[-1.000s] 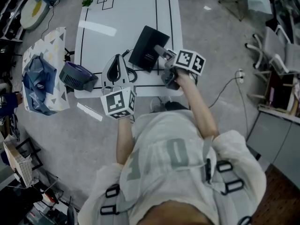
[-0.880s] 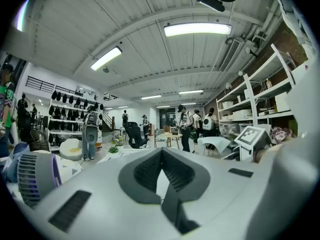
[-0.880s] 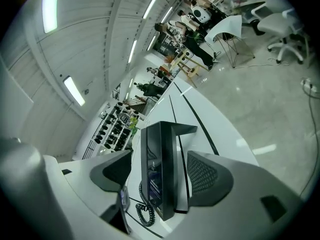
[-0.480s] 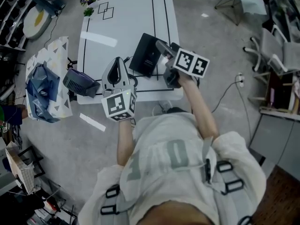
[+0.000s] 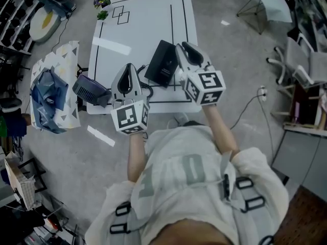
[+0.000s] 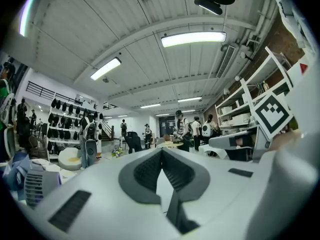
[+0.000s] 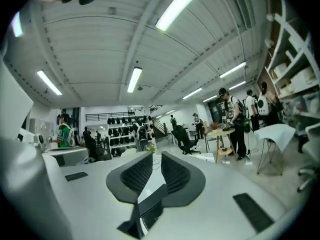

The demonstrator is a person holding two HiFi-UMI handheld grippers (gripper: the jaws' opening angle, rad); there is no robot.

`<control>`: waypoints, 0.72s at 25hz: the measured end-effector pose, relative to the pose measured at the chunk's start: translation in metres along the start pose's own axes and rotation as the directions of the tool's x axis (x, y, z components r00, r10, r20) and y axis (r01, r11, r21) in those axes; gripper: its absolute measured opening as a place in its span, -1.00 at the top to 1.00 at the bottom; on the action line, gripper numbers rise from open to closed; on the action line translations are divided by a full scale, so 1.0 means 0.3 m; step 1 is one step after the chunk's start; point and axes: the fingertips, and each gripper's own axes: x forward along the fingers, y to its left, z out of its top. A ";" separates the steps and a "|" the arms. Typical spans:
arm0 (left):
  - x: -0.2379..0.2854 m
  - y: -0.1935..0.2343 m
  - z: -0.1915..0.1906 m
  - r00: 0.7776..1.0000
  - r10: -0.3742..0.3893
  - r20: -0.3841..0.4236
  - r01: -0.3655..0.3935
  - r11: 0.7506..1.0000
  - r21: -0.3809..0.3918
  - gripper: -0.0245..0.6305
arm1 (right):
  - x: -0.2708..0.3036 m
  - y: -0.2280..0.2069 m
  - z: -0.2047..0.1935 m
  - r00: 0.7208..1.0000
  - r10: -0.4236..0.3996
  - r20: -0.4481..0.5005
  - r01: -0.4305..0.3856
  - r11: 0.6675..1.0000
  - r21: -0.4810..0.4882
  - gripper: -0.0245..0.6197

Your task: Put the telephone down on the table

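Note:
The black telephone [image 5: 163,62] lies flat on the white table [image 5: 138,29], near its front edge, with a dark cord [image 5: 146,87] curling off its near left corner. Nothing holds it. My right gripper [image 5: 184,46] hangs above its right side, pointing level; its jaws have just been closing and stand at a narrow slit [image 7: 156,158] with nothing between them. My left gripper [image 5: 127,67] hovers left of the telephone, pointing level too. Its pads meet at the tips [image 6: 161,153] and it holds nothing.
A purple-grey fan-like appliance [image 5: 89,90] sits at the table's left edge. A patterned bag with blue cloth [image 5: 51,83] stands on the floor beside it. Two small green plants [image 5: 102,1] mark the far left corner. Chairs [image 5: 301,60] and a floor cable [image 5: 250,98] are at the right.
My right gripper has lifted away from the telephone's right edge and rolled, so its marker cube now faces up; its jaws have narrowed. The left gripper has risen a little.

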 end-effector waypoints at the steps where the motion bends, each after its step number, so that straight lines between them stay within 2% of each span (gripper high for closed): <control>1: -0.002 0.001 0.003 1.000 0.001 0.003 -0.001 1.000 0.000 0.91 | -0.006 0.013 0.002 1.000 -0.002 0.006 0.002 1.000 -0.030 0.78; 7: -0.015 0.005 0.004 1.000 0.004 0.005 -0.004 1.000 -0.001 0.91 | -0.030 0.078 -0.034 1.000 0.026 -0.013 -0.028 0.992 -0.123 0.90; 18: -0.023 0.019 -0.034 1.000 0.009 -0.015 -0.009 1.000 -0.013 0.90 | -0.087 0.059 -0.203 0.991 -0.004 -0.135 -0.011 0.994 -0.109 0.90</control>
